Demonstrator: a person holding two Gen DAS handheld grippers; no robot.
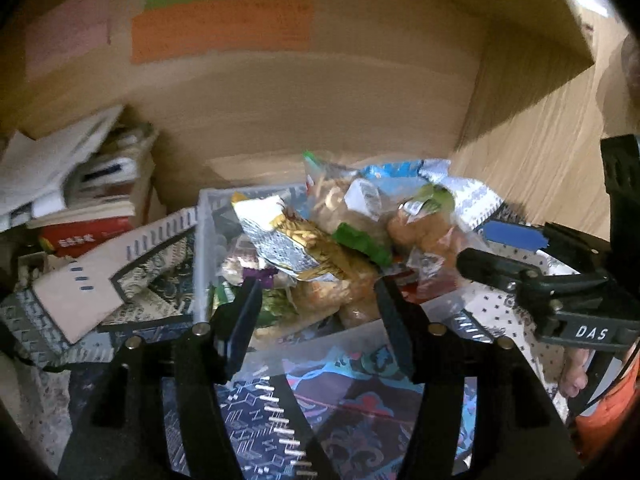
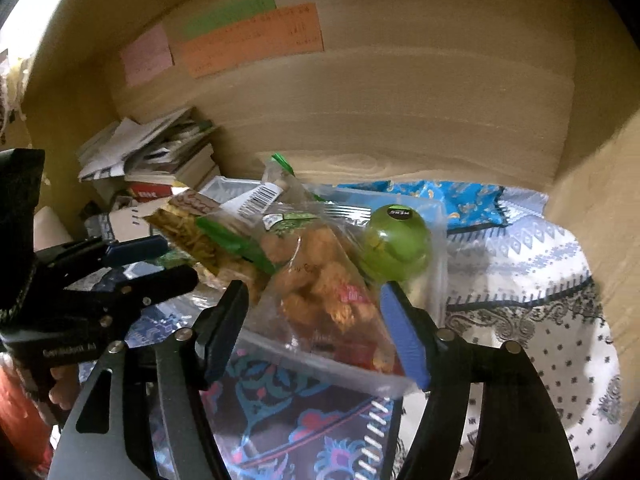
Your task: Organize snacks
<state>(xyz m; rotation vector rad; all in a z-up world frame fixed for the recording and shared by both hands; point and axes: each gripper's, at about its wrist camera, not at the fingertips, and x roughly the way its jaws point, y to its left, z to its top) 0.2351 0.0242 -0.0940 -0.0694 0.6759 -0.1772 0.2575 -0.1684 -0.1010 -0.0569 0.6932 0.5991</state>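
Observation:
A clear plastic bin (image 1: 202,240) (image 2: 320,364) holds a heap of snack bags. A yellow noodle-stick bag (image 1: 304,240) (image 2: 192,228) lies on top, beside a clear bag of orange fried snacks (image 1: 420,232) (image 2: 320,288). A green round container (image 2: 396,240) sits in the bin's right part. A blue snack bag (image 2: 452,200) (image 1: 396,170) lies behind. My left gripper (image 1: 320,300) is open and empty at the bin's near rim. My right gripper (image 2: 314,300) is open around the orange snack bag, not closed on it. It also shows in the left wrist view (image 1: 492,248).
The bin stands on patterned cloths (image 2: 540,300) inside a wooden shelf recess (image 2: 400,100). A stack of books and papers (image 1: 80,192) (image 2: 160,160) fills the left back corner. A cardboard piece (image 1: 80,292) lies left of the bin. Coloured notes (image 2: 248,40) hang on the back wall.

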